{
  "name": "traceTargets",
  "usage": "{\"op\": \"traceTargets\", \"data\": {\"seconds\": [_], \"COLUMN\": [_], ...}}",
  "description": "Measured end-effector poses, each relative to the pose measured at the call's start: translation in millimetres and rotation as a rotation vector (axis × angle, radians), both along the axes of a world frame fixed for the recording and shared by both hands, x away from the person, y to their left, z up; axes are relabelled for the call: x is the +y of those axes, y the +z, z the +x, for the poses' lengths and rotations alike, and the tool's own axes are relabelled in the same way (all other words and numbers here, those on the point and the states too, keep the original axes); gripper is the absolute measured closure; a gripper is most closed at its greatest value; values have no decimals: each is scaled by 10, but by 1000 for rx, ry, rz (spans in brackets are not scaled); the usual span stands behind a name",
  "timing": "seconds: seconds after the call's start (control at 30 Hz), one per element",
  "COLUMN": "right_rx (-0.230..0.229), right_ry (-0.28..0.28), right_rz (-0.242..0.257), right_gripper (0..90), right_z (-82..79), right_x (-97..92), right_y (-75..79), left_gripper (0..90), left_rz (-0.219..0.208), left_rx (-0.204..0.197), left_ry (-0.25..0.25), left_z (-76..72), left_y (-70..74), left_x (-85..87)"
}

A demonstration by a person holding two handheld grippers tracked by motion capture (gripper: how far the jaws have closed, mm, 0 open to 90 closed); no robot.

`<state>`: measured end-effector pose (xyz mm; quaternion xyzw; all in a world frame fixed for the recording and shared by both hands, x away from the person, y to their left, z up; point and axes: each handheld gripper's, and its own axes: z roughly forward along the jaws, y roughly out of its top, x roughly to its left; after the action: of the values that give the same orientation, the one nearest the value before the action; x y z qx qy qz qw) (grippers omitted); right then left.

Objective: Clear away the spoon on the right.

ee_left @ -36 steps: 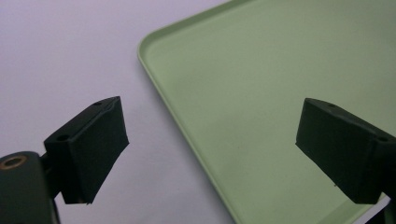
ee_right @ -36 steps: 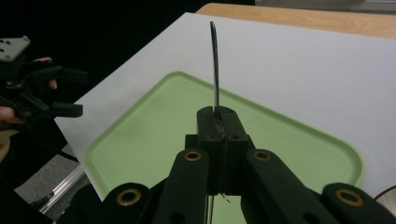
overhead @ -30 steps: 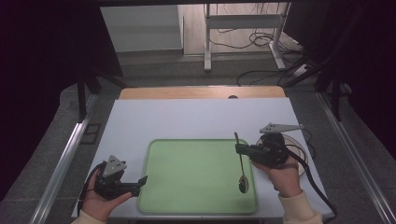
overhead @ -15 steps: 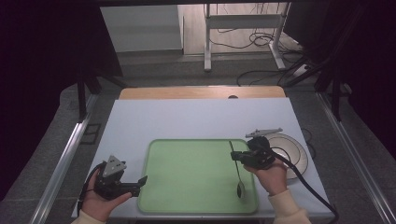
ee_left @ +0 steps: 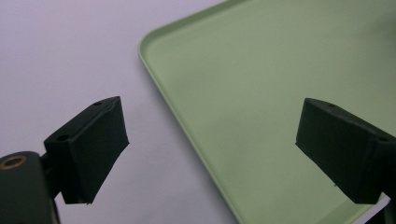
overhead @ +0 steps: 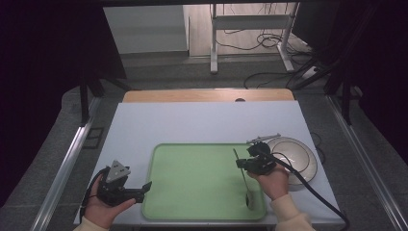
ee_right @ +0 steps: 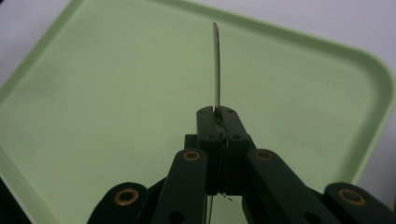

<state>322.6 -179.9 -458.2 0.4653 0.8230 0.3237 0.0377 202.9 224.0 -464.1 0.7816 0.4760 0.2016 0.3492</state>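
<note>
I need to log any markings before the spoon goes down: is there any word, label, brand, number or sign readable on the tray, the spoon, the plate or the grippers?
None: no readable text in any view.
Green tray: plain, no print.
Spoon: bare metal, no mark visible.
White plate: plain.
Left gripper and right gripper: black, no lettering seen.

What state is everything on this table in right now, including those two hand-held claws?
Thin metal spoon: gripped by its handle, tilted, bowl low over the tray's near right corner.
Pale green plastic tray: flat on the white table, bare.
Round white plate: right of the tray, nothing visible on it.
Right claw: shut on the spoon.
Left claw: open, holding nothing, at the tray's left edge.
</note>
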Motion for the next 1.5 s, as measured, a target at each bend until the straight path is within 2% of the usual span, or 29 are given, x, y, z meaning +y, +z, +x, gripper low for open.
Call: {"op": "traceTargets", "data": {"seconds": [0.1,0.13,0.17,0.2,0.33,0.5,0.57,0.63,0.67,0.73,0.8,0.83,0.87,0.93,0.97,1.03,1.13,1.3,1.5], "right_rx": [21,50,50,59,62,57,51,38,38,19,4,4,-25,-34,-56,-61,-117,-162,-208], "right_ry": [-7,-11,-11,-16,-20,-18,-18,-19,-19,-16,-13,-13,-6,-1,11,15,42,71,105], "right_rz": [-4,-12,-12,-27,-58,-70,-79,-83,-83,-67,-53,-53,-47,-40,-17,-6,-3,31,45], "right_gripper": [875,869,869,864,857,826,745,568,568,417,370,370,344,340,319,298,238,224,222], "right_z": [31,65,65,80,95,91,87,81,81,76,77,77,61,55,45,41,19,-9,-55], "right_x": [21,39,39,54,79,85,85,84,84,70,57,57,52,49,40,37,14,-17,-72], "right_y": [-75,-163,-163,-213,-273,-284,-281,-268,-268,-229,-206,-206,-181,-166,-137,-124,-72,-17,74], "left_gripper": [90,90,90,90,90,90,90,90,90,90,90,90,90,90,90,90,90,90,91], "left_rz": [0,0,0,0,1,1,1,-2,-2,-1,0,0,0,-1,2,1,-4,-8,-10], "left_rx": [0,1,1,1,2,1,1,3,3,2,2,2,1,1,3,3,2,8,1], "left_ry": [0,-1,-1,0,-2,-4,-4,-1,-1,-1,-2,-2,-4,-3,-4,-2,-3,-5,7], "left_z": [1,1,1,2,2,3,3,4,4,6,5,5,5,6,10,13,36,56,43], "left_y": [-2,-3,-3,-3,-5,-4,-4,-6,-6,-7,-6,-6,-5,-4,-1,2,14,-5,-3], "left_x": [0,3,3,5,0,2,4,8,8,10,6,6,6,7,12,13,8,19,63]}}
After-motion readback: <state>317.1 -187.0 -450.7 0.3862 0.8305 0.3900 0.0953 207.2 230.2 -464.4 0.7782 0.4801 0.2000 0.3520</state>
